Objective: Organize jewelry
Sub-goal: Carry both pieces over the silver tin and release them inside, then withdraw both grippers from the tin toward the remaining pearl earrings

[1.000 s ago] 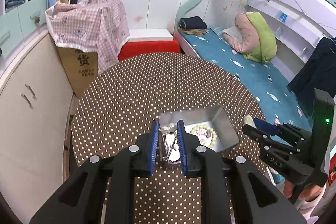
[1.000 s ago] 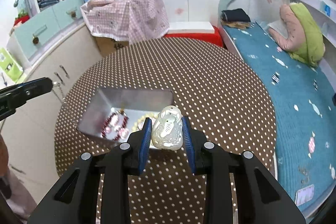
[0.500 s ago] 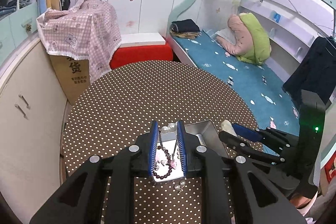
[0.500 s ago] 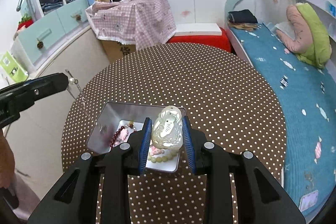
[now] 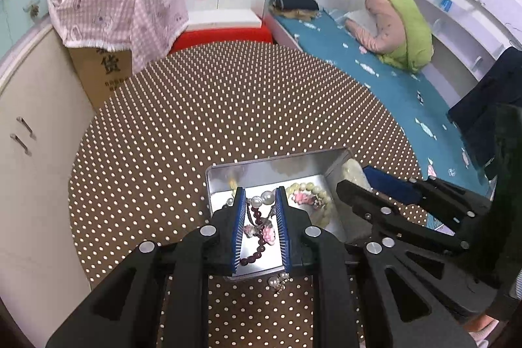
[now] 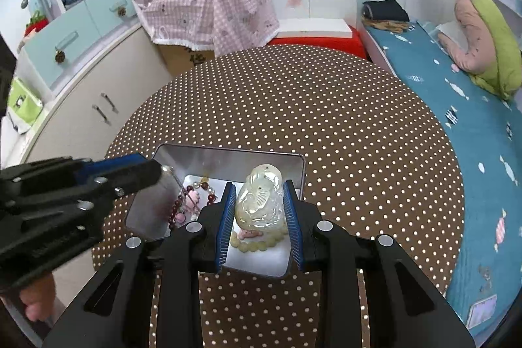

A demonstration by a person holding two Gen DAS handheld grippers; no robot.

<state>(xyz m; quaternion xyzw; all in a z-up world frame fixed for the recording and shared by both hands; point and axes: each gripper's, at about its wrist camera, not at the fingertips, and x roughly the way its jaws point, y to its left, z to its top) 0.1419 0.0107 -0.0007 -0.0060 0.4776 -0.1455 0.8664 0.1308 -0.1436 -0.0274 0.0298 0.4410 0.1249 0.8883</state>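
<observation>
Metal tin [image 5: 225,178] sits low centre on dotted table [image 5: 228,106], bracelets already inside. Left gripper [image 5: 260,201] pinches pearl necklace [image 5: 266,197], jaws nearly shut; chain hangs over tin, tail [image 5: 277,281] on table at near edge. Right gripper [image 6: 259,196] squeezes white carved pendant [image 6: 259,198], jaws narrow, right above tin. Both look ready to drop jewelry in.

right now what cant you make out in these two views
- Left wrist view: the carved pale pendant is mostly hidden behind the tin's right wall and the right tool.
- Left wrist view: how the left tool holds the pearl chain; its lower end trails behind the fingers.
- Right wrist view: the pale bead bracelet is partly covered by the pendant.
- Right wrist view: the person's hand is cut off at the left edge.
</observation>
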